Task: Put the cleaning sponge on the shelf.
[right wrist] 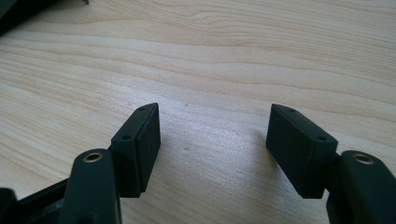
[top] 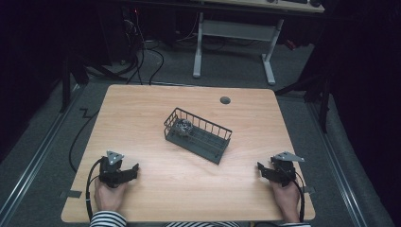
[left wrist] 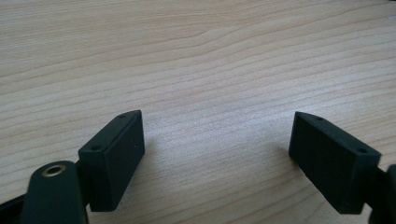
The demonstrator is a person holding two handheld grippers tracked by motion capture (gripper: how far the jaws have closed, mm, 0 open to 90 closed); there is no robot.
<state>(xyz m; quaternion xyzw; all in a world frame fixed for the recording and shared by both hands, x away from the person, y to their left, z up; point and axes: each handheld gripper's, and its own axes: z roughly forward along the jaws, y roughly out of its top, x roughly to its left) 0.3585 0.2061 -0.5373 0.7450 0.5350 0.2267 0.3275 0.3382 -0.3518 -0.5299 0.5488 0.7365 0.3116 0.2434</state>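
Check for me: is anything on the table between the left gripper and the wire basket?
Nothing visible. Bare table lies between the left gripper and the wire basket; its jaws stand open with only wood between them.

Matt light-wood table (top: 189,189), dark wire-metal basket (top: 208,137), matt blk plastic gripper pads (left wrist: 116,154).

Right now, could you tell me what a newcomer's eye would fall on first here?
The dark wire basket sits askew at the middle of the wooden table, with a small speckled ball at its far-left end. The left gripper and right gripper rest open near the front corners.
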